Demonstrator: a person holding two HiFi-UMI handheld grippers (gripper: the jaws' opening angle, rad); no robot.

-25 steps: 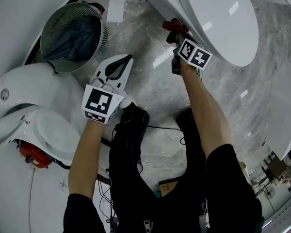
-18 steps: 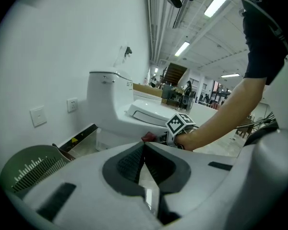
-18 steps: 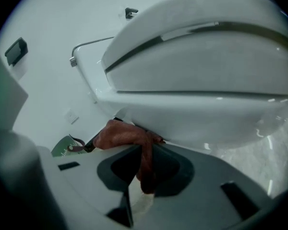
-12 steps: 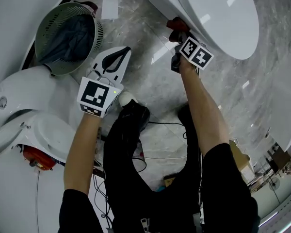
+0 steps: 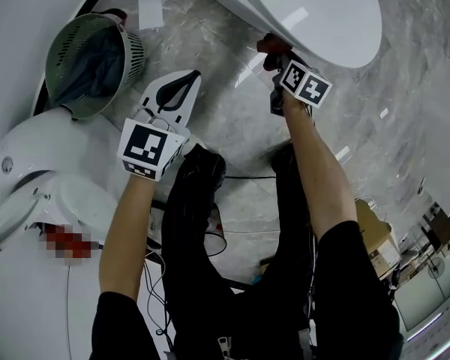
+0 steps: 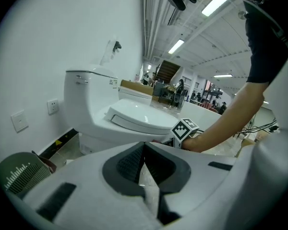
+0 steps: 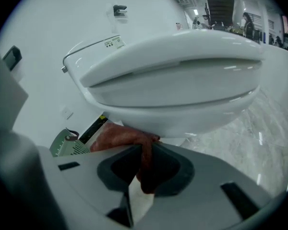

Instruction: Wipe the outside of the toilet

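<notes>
As seen from the head view, the right gripper reaches to the near edge of the toilet bowl, with the red cloth at its tip touching the porcelain. Left gripper hangs idle over the marble floor, near a green basket.

Left gripper view: jaws pressed together, nothing between them. Toilet stands ahead, apart from it.

Right gripper view: jaws clamped on the cloth, which bunches against the underside of the bowl, below the seat rim.

Judgement: wiping is under way on the bowl's underside. No streaks show what is already clean. Tank, lid and base likely remain.
</notes>
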